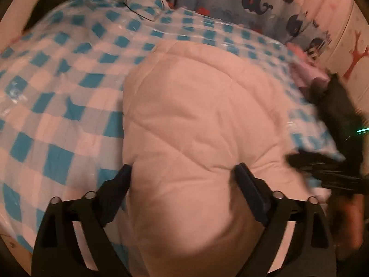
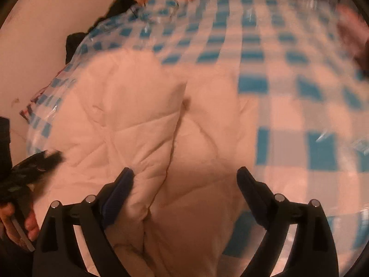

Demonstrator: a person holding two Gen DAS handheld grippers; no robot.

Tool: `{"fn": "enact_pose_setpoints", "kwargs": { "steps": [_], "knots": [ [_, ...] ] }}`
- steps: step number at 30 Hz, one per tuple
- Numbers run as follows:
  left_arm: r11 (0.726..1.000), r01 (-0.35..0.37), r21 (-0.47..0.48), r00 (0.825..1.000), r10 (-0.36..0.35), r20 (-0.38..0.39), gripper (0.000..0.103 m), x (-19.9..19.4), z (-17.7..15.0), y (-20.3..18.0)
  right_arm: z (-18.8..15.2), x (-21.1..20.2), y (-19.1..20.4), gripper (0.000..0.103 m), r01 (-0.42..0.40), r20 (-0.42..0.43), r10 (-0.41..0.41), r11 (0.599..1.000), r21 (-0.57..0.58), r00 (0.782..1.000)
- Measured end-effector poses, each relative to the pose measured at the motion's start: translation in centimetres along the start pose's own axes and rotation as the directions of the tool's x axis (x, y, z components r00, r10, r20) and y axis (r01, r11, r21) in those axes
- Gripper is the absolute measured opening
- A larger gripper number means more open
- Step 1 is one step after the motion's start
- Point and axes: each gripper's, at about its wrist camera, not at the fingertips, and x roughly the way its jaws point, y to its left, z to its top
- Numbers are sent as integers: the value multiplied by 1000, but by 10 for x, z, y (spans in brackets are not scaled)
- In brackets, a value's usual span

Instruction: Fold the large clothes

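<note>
A pale pink quilted garment [image 1: 196, 120] lies folded in a puffy bundle on a blue-and-white checked sheet [image 1: 57, 92]. My left gripper [image 1: 183, 169] is open, its jaws wide apart over the bundle's near end. The right gripper [image 1: 322, 168] shows blurred at the right of the left wrist view. In the right wrist view the same garment [image 2: 138, 120] lies with a folded flap over its left half. My right gripper [image 2: 185, 173] is open above its near edge. The left gripper [image 2: 34, 161] shows blurred at the far left.
The checked sheet [image 2: 288, 80] is covered in clear plastic. A whale-print fabric [image 1: 253, 2] hangs at the back. Dark clothing [image 1: 46, 4] lies at the sheet's far left corner. A pink item [image 1: 309, 73] lies at the right edge.
</note>
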Motion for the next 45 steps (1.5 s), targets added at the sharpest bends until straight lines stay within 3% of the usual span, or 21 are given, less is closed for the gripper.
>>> {"fn": "enact_pose_setpoints", "kwargs": {
  "steps": [2,3,5,7,13,18,23,32,45],
  "knots": [
    [1000,20,-16,1000,-20,-7,88,-1,1,8,-8,-6,8,88,73,26,-72,997,-27,997],
    [1000,21,-11,1000,-21,-17,88,0,2,9,-14,6,9,88,80,-12,-80,996,-36,997],
    [1000,1,4,1000,-1,-21,88,-5,-2,3,-18,20,-3,95,38,-60,-37,999,30,998],
    [999,-31,14,999,32,-6,88,-16,-5,-2,-15,18,-12,96,3,-66,3,996,84,998],
    [994,-109,16,993,108,35,89,-55,-14,-6,-21,-31,6,96,35,42,-39,996,77,998],
    [986,-162,30,984,160,76,89,-82,-19,-11,-21,-75,21,96,92,149,-104,992,85,983],
    [979,-202,32,973,197,122,89,-108,-24,-14,-17,-102,50,96,165,168,-173,985,59,970],
    [980,-197,29,973,192,126,90,-132,-41,-18,-22,-113,105,96,214,154,-202,975,-65,967],
    [983,-181,3,978,180,104,90,-140,-49,-14,-29,-108,124,96,222,100,-214,972,-81,972]
  ]
}}
